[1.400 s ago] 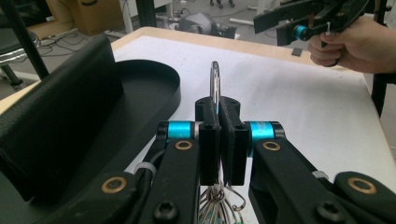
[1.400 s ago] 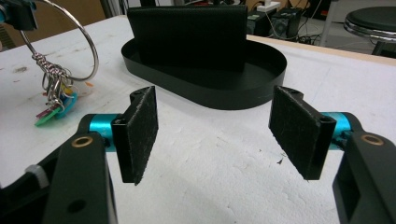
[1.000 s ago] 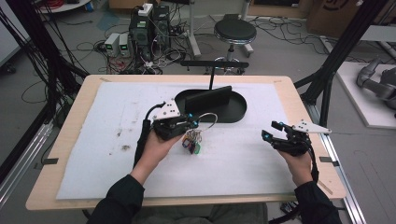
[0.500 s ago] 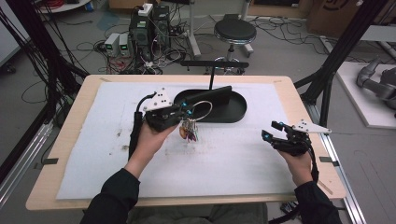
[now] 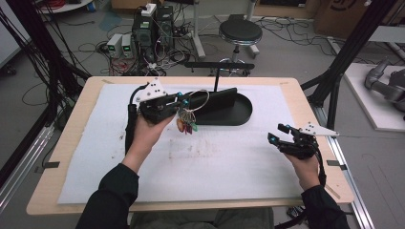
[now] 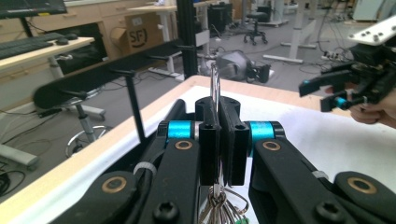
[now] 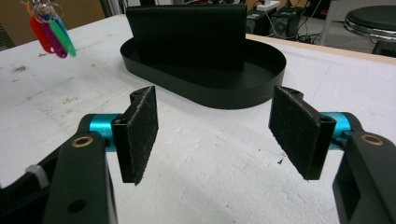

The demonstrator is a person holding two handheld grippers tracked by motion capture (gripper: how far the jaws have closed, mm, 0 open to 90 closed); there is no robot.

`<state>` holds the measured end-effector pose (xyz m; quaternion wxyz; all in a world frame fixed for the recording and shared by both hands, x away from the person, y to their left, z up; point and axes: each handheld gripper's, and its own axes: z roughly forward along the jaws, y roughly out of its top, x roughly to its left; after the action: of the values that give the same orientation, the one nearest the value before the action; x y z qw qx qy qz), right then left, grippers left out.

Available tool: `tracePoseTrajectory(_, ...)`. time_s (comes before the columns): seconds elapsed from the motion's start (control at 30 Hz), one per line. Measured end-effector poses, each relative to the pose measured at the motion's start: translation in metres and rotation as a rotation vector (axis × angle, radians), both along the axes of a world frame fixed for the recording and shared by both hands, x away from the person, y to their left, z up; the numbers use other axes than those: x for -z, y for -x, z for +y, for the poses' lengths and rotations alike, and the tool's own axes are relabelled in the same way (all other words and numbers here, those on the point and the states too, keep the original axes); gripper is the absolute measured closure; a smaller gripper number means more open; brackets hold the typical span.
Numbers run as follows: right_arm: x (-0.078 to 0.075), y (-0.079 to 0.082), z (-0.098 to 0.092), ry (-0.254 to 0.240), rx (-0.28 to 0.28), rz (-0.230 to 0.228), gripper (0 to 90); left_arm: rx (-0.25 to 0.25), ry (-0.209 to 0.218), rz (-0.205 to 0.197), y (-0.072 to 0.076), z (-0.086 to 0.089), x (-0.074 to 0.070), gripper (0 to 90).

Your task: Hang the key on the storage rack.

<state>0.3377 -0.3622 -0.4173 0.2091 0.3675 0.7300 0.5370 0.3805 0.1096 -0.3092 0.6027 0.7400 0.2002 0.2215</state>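
The left gripper (image 5: 177,101) has its jaws clamped flat on a metal key ring (image 6: 215,84), so the keys and coloured tags (image 5: 186,125) hang free below, clear of the surface (image 5: 229,167), just beside the black oval tray (image 5: 241,114). The right gripper (image 5: 282,136) hovers well apart, jaws wide with nothing between them. A cardboard box (image 6: 140,32) behind reads "SFJ".

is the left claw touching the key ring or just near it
Touching. In the left gripper view the left claw has its jaws shut on the wire key ring, with no gap. The high view shows the coloured tags hanging below, off the table.
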Motion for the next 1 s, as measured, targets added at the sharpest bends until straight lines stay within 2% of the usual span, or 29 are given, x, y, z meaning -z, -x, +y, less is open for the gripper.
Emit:
tracePoseTrajectory(0.2,0.000,0.000,0.000,0.000,-0.001,0.000,33.6,-0.036,0.016,-0.005,-0.007,0.008,-0.004,86.3)
tracePoseTrajectory(0.5,0.000,-0.001,-0.001,-0.003,0.001,-0.002,33.6,-0.080,0.007,-0.021,-0.019,0.013,-0.008,86.3)
tracePoseTrajectory(1.0,0.000,-0.001,-0.001,-0.005,0.000,0.000,33.6,-0.156,0.028,-0.046,-0.040,0.021,0.002,86.3)
